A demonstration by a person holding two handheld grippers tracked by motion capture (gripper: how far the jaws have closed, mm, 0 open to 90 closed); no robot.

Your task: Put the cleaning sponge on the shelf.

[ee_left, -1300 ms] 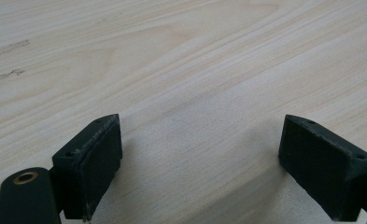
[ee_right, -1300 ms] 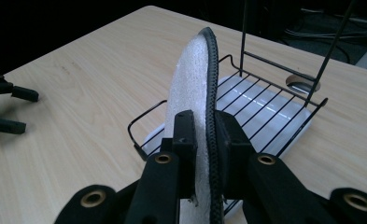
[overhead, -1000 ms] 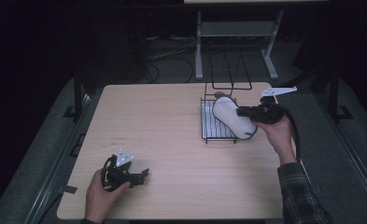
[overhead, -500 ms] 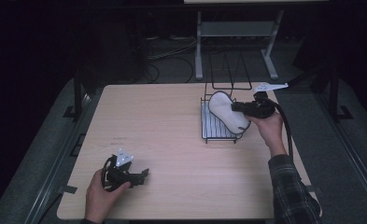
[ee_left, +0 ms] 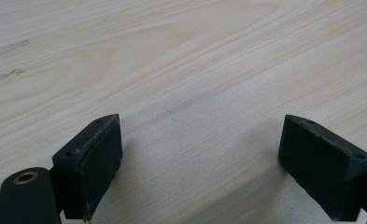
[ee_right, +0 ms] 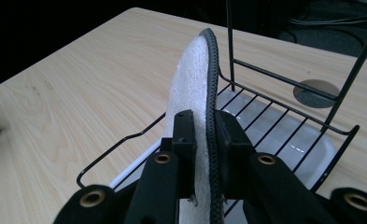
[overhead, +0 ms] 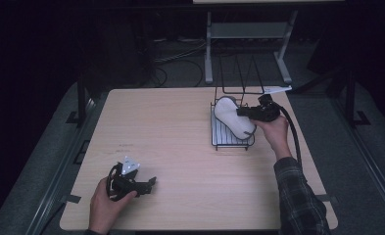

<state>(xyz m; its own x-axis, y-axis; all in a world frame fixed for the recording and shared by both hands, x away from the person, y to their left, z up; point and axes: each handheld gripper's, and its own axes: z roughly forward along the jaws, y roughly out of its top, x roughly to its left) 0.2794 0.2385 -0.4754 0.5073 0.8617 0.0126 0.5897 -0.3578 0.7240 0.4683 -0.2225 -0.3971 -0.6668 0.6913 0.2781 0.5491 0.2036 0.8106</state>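
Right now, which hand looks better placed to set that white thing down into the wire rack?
The right. Its tool already grips the white insole directly over the wire rack. The left tool sits open and empty at the table's near corner.

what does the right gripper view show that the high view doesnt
Right gripper view alone: the black jaws of the right gripper are clamped on the thin edge of the white insole, showing its fuzzy white face, dark rim, and a clear tray under the rack wires.

High view alone: the left gripper held low over the table's near left part, far from the rack, and a metal stand on the floor beyond the table.

Both: the insole held on edge over the black wire rack on the wooden table.
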